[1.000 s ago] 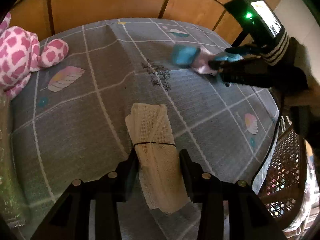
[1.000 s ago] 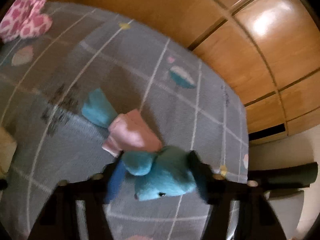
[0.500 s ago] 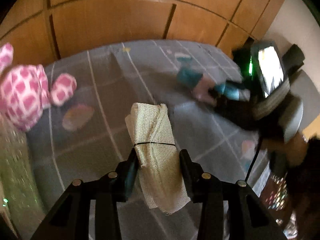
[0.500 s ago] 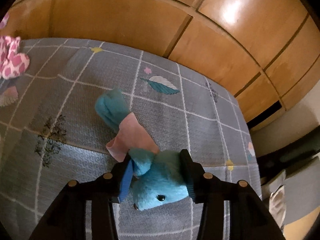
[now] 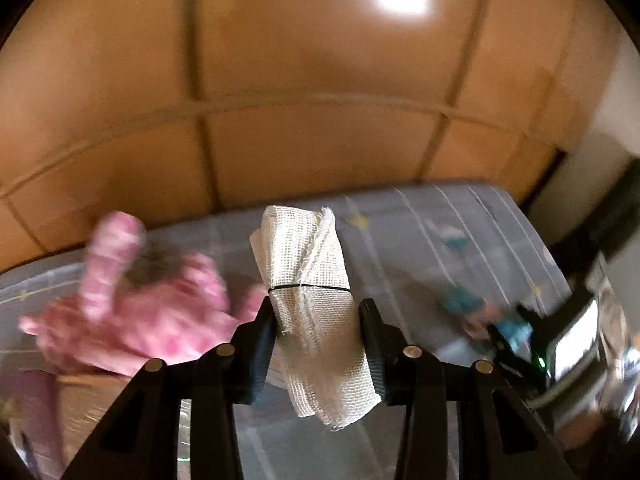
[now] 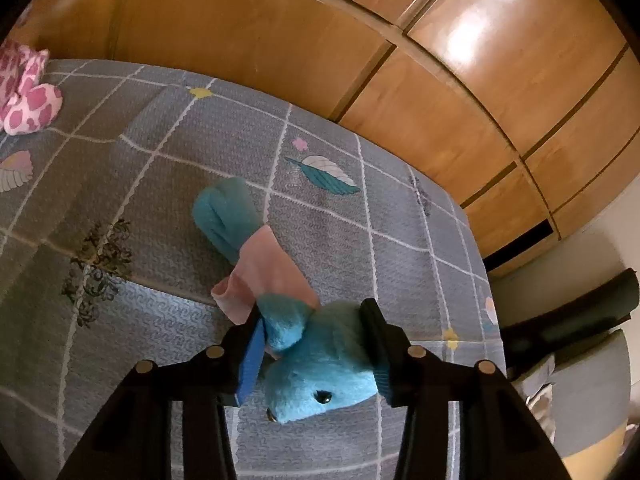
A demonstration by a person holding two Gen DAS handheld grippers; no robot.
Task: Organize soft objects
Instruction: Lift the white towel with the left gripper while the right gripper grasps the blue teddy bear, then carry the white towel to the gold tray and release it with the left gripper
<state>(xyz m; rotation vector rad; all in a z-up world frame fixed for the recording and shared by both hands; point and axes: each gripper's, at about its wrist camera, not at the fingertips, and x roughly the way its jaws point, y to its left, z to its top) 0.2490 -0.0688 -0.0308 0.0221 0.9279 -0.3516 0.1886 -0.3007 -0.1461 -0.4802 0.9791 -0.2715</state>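
My left gripper (image 5: 318,328) is shut on a rolled cream mesh cloth (image 5: 310,296) bound by a black band, held up in the air above the grey bed cover (image 5: 432,264). A pink-and-white spotted plush (image 5: 132,312) lies blurred just behind it at the left. My right gripper (image 6: 312,340) is shut on the head of a blue plush with a pink dress (image 6: 276,276); its body trails over the bed cover (image 6: 160,184). The right gripper and blue plush also show small in the left wrist view (image 5: 508,328).
Wooden wardrobe doors (image 6: 400,48) stand behind the bed. The pink spotted plush (image 6: 28,96) sits at the far left of the bed in the right wrist view. A dark chair (image 6: 572,312) stands off the bed's right edge.
My left gripper has lifted and tilted up with the cloth, swinging toward the pink plush and the wardrobe. My right gripper has kept the blue plush and barely moved.
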